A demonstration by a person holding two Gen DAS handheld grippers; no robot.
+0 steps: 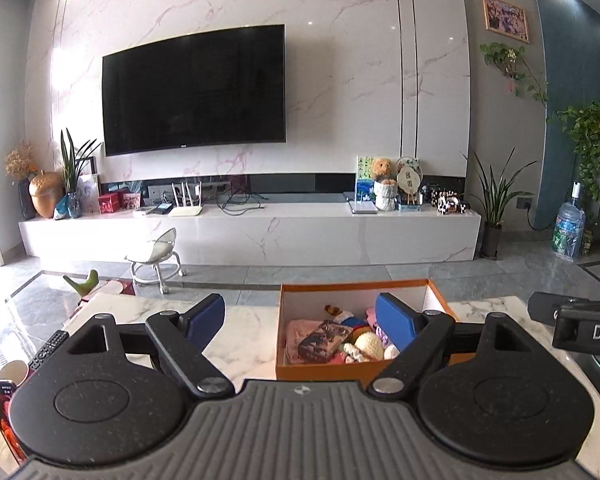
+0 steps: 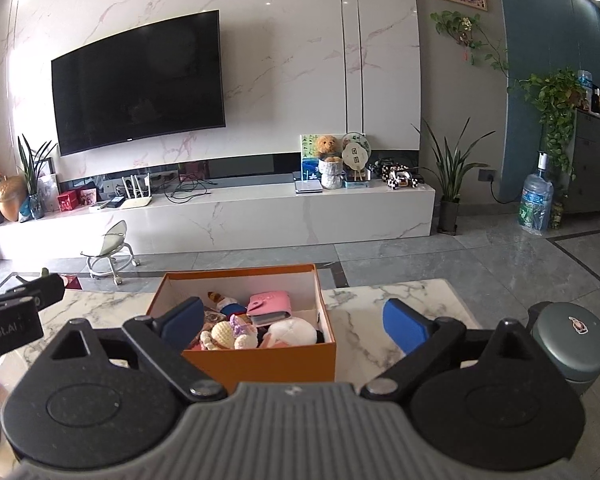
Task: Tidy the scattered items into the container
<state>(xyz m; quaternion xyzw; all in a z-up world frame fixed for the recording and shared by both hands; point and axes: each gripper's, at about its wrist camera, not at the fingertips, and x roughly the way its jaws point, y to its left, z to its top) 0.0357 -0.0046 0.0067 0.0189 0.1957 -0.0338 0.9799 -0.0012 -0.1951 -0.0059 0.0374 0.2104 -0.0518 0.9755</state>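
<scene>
In the left wrist view, the left gripper fills the lower half of the frame, pointing slightly downward over the white marble worktop. Its blue-padded fingers stand wide apart with nothing between them. The right finger overlaps the open orange cardboard box, which sits on the worktop just right of centre. Inside the box lie a dark patterned rectangular packet, a cream crocheted ball and other soft, colourful items heaped together. At the right edge of the frame the black body of the right gripper juts in, level with the box; its fingers are mostly cut off there. A black remote control lies at the lower left of the worktop.

In the right wrist view, the right gripper likewise occupies the bottom of the frame, tilted gently down. Its blue pads are spread wide and hold nothing: the left finger overlaps the near left corner of the orange box, while the right finger hangs over bare marble. The box sits at lower centre and holds a pink button-flap wallet, a white round plush and the cream crocheted ball. A grey-green round lidded container stands at the lower right. The left gripper enters from the left edge.
</scene>
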